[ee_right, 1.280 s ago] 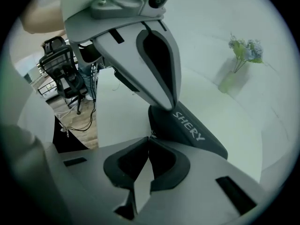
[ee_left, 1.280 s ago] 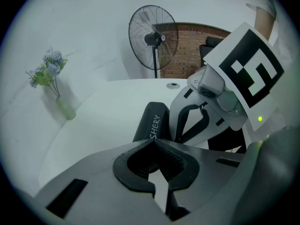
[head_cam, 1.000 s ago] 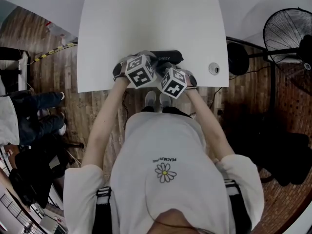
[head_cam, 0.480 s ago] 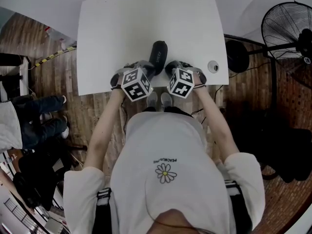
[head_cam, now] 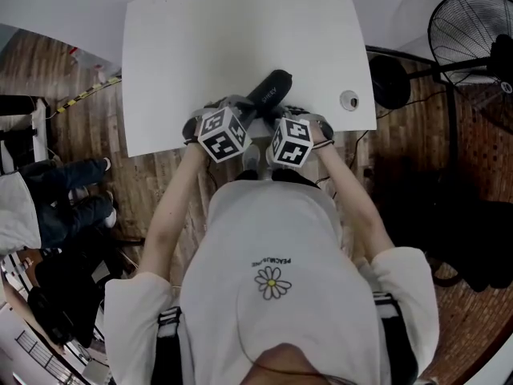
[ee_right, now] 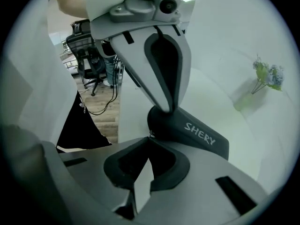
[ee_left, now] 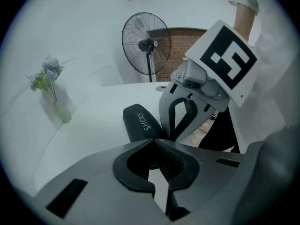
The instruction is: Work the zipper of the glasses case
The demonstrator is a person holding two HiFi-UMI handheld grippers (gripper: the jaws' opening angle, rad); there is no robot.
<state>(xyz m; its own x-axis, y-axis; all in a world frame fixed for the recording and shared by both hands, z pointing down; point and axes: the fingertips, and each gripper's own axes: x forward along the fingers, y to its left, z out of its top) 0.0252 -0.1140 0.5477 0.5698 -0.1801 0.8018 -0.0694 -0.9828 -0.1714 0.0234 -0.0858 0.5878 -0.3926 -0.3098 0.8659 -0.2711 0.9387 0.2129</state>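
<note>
Left tool [ee_left: 155,140] and right tool [ee_right: 149,138], clenched, meet at the black SHERY-lettered glasses case [head_cam: 269,90].

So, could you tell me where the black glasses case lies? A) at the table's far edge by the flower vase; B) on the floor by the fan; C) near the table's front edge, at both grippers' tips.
C: the glasses case lies near the front edge of the table, with the left gripper and right gripper at its near end.
</note>
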